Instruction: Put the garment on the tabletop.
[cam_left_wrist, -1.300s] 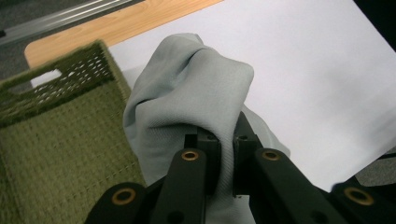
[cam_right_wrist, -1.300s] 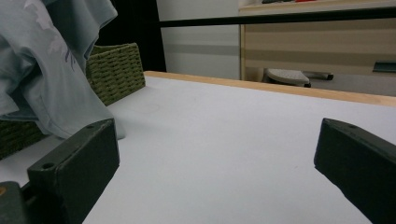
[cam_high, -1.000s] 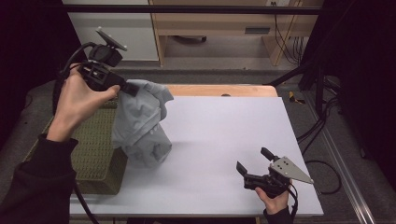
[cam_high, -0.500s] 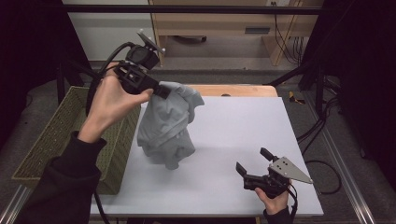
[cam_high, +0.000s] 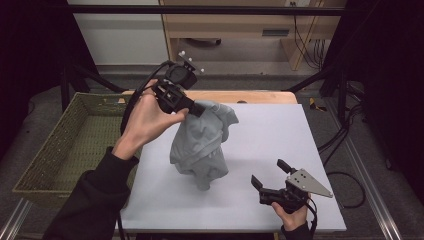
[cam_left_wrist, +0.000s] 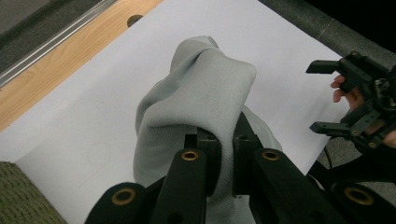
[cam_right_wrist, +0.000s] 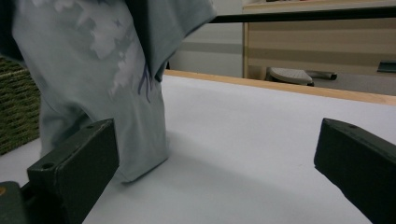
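White table (cam_high: 280, 135) with a wooden strip along its far edge, dark floor and pale cabinets behind. Green woven basket (cam_high: 60, 150) just beside the table's left edge, holding nothing visible.

Grey shirt (cam_high: 202, 145) hanging bunched above the middle-left of the table, lower end touching the surface. Pale print and a few dark threads on the cloth in the right gripper view (cam_right_wrist: 116, 60).

Left gripper (cam_high: 192, 107) raised over the table's far left part, jaws pinched tight on a fold at the top of the shirt. Same grip plain in the left gripper view (cam_left_wrist: 224, 154), cloth squeezed between the two black jaws and bulging out above them. Left hand (cam_high: 147, 117) wrapped round the handle, dark sleeve (cam_high: 95, 200) below.

Right gripper (cam_high: 267, 175) low near the table's front right, jaws spread wide, nothing between them, well apart from the shirt. Right hand (cam_high: 292, 215) under it at the table's front edge.
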